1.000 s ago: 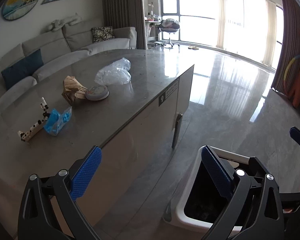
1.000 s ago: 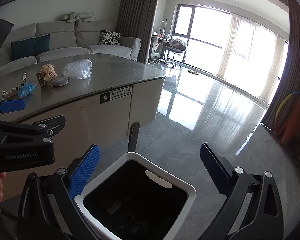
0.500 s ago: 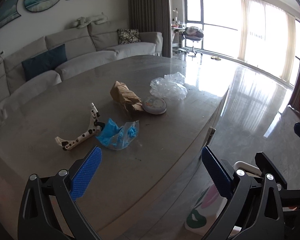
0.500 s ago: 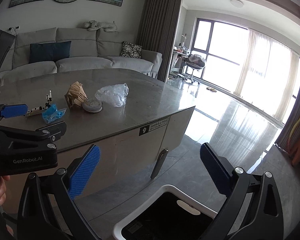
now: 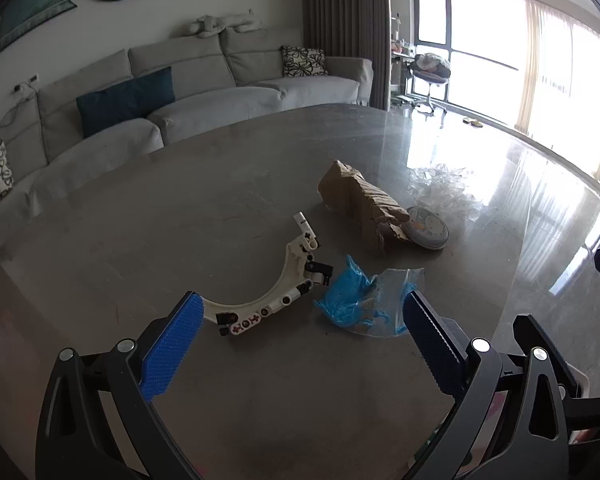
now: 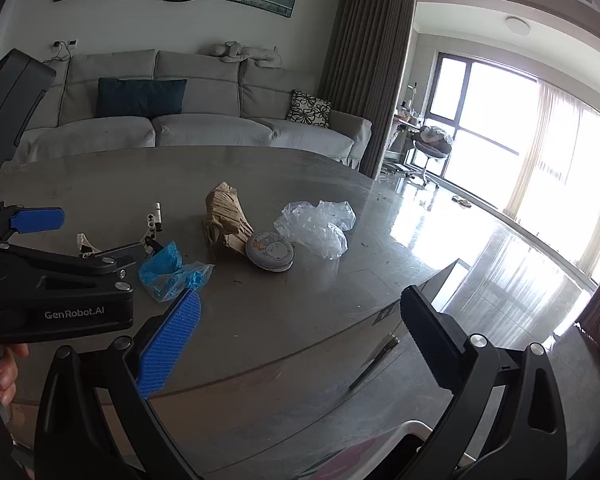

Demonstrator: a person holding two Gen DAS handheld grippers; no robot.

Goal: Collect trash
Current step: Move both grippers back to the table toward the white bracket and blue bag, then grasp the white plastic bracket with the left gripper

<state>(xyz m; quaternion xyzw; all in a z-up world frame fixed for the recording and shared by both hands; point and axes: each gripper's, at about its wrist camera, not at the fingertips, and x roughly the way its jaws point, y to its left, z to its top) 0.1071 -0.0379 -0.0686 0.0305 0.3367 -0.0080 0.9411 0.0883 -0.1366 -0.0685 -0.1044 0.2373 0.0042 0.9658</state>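
Left wrist view: left gripper (image 5: 300, 334) spread wide and empty, low over the counter (image 5: 148, 248), pointed at the blue plastic bag (image 5: 360, 304) in the lower centre of the frame. Blue bag just ahead of the right fingertip (image 5: 424, 328), closer to it than to the left one. Beside the bag, left of centre, a curved white toy piece (image 5: 276, 288); behind it, centre frame, a crumpled brown paper bag (image 5: 360, 204) touching a small round tin (image 5: 428, 232); clear crumpled plastic (image 5: 444, 188) at upper right.

Right wrist view: right gripper (image 6: 300, 334) also released and holding nothing, back from the counter edge. White rim of a bin (image 6: 412, 428) at the bottom centre, below the counter.

Step in hand, by the look of it: reach for the next piece of trash, most likely the blue bag. Next move: shift slightly right to centre the bag between the fingertips, lower to the surface, close on the crumpled bulk. Thin film likely to slip; deep bite needed. Toy piece close by, to be avoided.
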